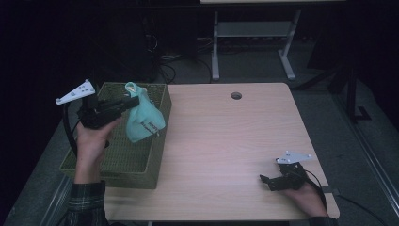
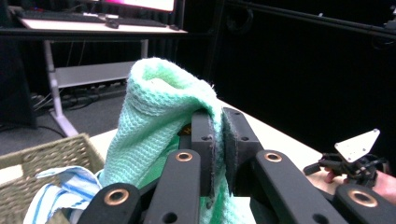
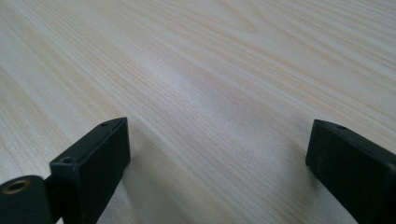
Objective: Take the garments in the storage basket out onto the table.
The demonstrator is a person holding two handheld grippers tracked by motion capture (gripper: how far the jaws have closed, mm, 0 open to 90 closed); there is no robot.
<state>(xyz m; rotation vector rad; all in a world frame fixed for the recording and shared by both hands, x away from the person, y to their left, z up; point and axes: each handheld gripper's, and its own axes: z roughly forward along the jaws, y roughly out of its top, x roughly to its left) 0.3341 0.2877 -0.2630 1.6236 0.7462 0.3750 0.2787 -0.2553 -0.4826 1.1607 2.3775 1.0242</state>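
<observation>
At the far left of the high view, the person's left hand holds the left tool raised over a woven green basket that stands on the left end of the desk. Its jaws are pressed together on a fold of a mint-green cloth, which hangs from them above the basket's open top, its lower part draping toward the right wall. From the left tool's own view, the cloth bunches over the left jaw and is pinched between the two pads, and a blue-and-white striped cloth lies in the basket below. Farther right, the middle of the desk is bare pale wood with a round cable hole near its far edge. Near the right front corner, the right hand rests the right tool low on the desk, well apart from the basket. In its own view the jaws stand wide apart with nothing between them but bare wood.
</observation>
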